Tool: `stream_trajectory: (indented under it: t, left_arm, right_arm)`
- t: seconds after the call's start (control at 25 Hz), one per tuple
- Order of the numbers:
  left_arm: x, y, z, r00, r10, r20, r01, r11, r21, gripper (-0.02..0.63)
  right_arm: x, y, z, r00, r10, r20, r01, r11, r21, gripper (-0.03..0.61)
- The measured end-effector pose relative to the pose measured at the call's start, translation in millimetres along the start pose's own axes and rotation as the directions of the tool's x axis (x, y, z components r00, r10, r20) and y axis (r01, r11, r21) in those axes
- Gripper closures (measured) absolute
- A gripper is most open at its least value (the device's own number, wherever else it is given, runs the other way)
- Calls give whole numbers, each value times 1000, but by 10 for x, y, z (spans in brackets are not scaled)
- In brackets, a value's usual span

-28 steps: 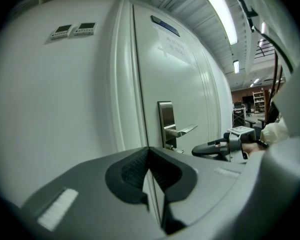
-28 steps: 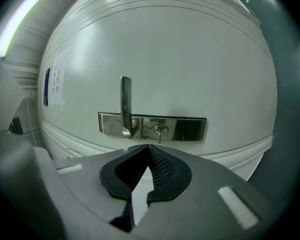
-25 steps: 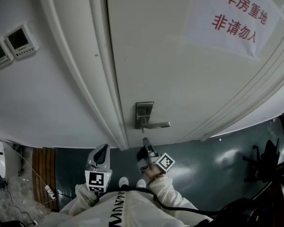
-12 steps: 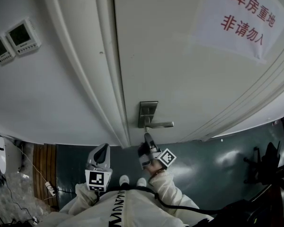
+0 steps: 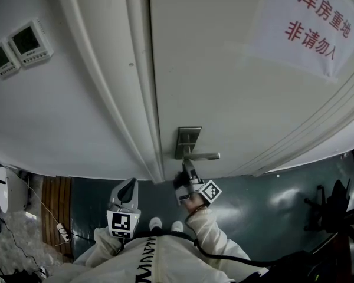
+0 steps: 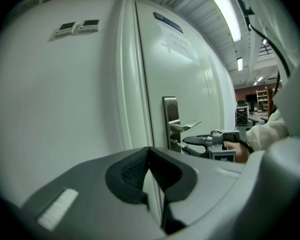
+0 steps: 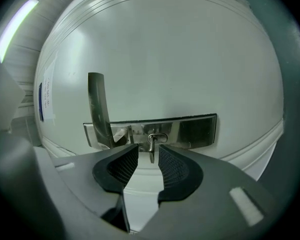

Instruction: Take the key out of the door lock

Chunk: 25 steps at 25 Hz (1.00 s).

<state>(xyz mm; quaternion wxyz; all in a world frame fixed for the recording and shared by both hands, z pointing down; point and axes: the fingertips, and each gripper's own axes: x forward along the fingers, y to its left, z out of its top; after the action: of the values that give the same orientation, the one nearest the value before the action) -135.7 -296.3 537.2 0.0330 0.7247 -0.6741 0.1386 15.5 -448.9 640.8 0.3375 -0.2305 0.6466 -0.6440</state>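
A steel lock plate with a lever handle sits on the white door. The small key sticks out of the keyhole below the lever. My right gripper is level with the lock, its jaws opening. The key stands between the pads without touching them. Seen from the head view, the right gripper reaches up to the plate and hides the key. The left gripper hangs low by the door frame, shut and empty. Its own view shows the plate, the key and the right gripper.
A paper notice with red characters is taped high on the door. Two wall control panels are mounted left of the door frame. A power strip and cables lie on the floor at left; dark chair legs stand at right.
The right gripper has risen toward the lock plate and now reaches it. The left gripper has stayed where it was.
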Motion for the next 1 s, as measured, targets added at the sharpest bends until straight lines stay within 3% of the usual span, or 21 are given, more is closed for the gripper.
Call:
stream_trajectory:
  t: [0.44, 0.72, 1.0]
  left_arm:
    - [-4, 9, -20, 1000, 1, -7, -1, 1000, 1, 614]
    - [-11, -4, -43, 1000, 4, -12, -4, 1000, -3, 614]
    - [-24, -18, -51, 1000, 5, -13, -5, 1000, -5, 614]
  right_arm:
    - [97, -62, 90, 1000, -14, 27, 13, 1000, 25, 463]
    - [118, -82, 74, 999, -42, 17, 43, 999, -21, 548]
    - [120, -77, 72, 999, -52, 15, 52, 998, -31, 549]
